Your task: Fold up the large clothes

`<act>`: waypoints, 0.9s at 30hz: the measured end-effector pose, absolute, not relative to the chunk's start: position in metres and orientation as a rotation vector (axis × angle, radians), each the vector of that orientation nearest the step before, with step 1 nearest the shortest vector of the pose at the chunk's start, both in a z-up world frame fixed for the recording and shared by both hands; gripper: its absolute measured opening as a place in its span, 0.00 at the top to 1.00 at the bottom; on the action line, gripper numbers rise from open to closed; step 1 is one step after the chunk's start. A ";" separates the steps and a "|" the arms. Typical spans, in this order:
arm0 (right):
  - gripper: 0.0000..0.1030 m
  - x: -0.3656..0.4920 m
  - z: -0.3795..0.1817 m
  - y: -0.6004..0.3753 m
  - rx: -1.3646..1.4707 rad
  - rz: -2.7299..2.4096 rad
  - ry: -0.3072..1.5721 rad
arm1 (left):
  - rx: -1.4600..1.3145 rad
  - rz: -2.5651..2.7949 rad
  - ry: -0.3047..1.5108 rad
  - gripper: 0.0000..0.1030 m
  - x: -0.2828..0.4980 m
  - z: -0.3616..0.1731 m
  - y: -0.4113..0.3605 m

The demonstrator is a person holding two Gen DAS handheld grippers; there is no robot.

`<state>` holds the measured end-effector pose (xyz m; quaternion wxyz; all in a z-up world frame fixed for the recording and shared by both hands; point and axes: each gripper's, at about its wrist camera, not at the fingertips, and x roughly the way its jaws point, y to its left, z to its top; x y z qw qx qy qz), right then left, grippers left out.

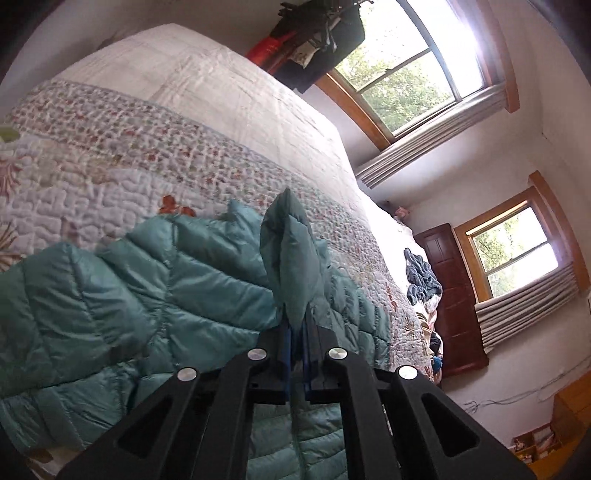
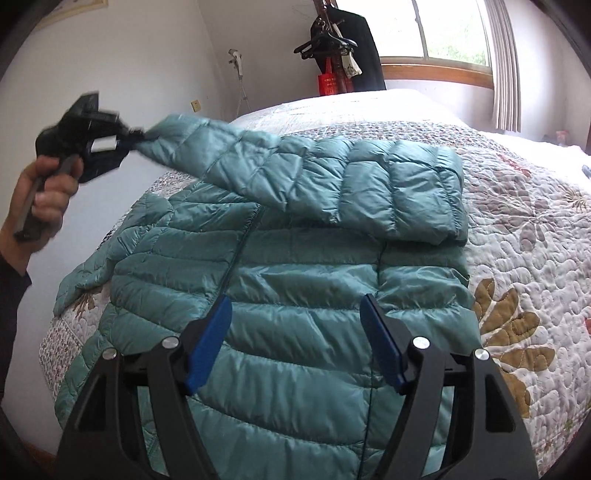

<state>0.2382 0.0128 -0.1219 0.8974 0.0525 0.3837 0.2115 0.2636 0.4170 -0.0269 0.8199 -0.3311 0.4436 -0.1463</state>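
A bed [image 2: 517,206] with a flowered quilt fills the room under a window [image 2: 450,29]. A teal puffer jacket [image 2: 295,314] lies flat on it. The left gripper [image 1: 297,325] pinches the lifted sleeve [image 2: 229,147]; the right gripper [image 2: 295,332] hovers wide open, empty, above the jacket.

Left gripper [image 2: 135,142] is appearing motion-blurred in the right wrist view, its jaws not resolving. The jacket [image 2: 295,295] is running off the lower edge (hem unseen) and hiding the quilt [image 2: 517,229] beneath. Small items on the floor shelf [image 1: 535,445] are staying too small to identify.
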 end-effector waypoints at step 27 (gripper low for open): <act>0.27 0.414 -0.145 -0.068 0.504 0.356 0.961 | -0.723 -0.309 0.967 0.51 0.256 -0.095 0.403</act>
